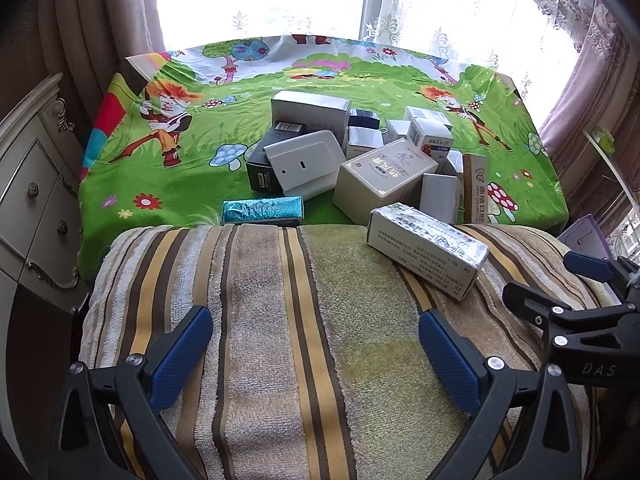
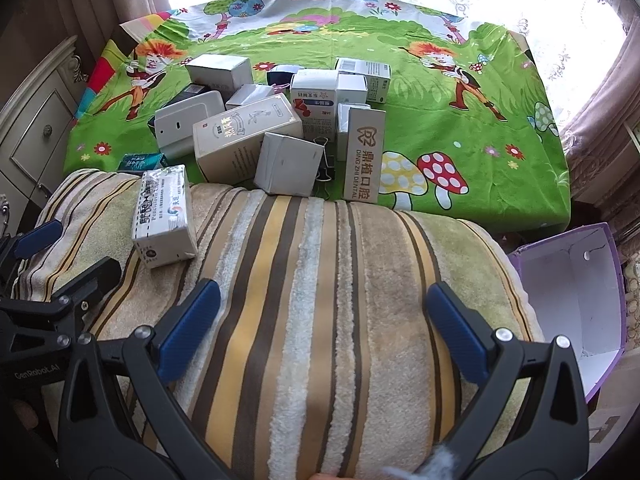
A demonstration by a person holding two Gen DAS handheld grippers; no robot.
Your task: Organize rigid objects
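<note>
Several small cartons lie heaped on a green cartoon tablecloth (image 1: 180,184) (image 2: 480,128). A white medicine box (image 1: 428,252) (image 2: 164,216) rests alone on the striped towel (image 1: 280,320) (image 2: 320,280) in front of the heap. A teal box (image 1: 262,211) (image 2: 140,160) lies at the cloth's near edge. A cream box (image 1: 384,180) (image 2: 244,140) and a tall dental box (image 2: 362,152) (image 1: 474,188) stand in the pile. My left gripper (image 1: 316,364) is open above the towel, holding nothing. My right gripper (image 2: 324,328) is open too, to the right of the left one.
An open purple box with a white inside (image 2: 572,300) (image 1: 586,236) stands to the right of the towel. A cream dresser (image 1: 36,200) (image 2: 32,136) stands at the left. Curtains and a bright window run behind the table. Black binder clips (image 2: 326,160) lie among the cartons.
</note>
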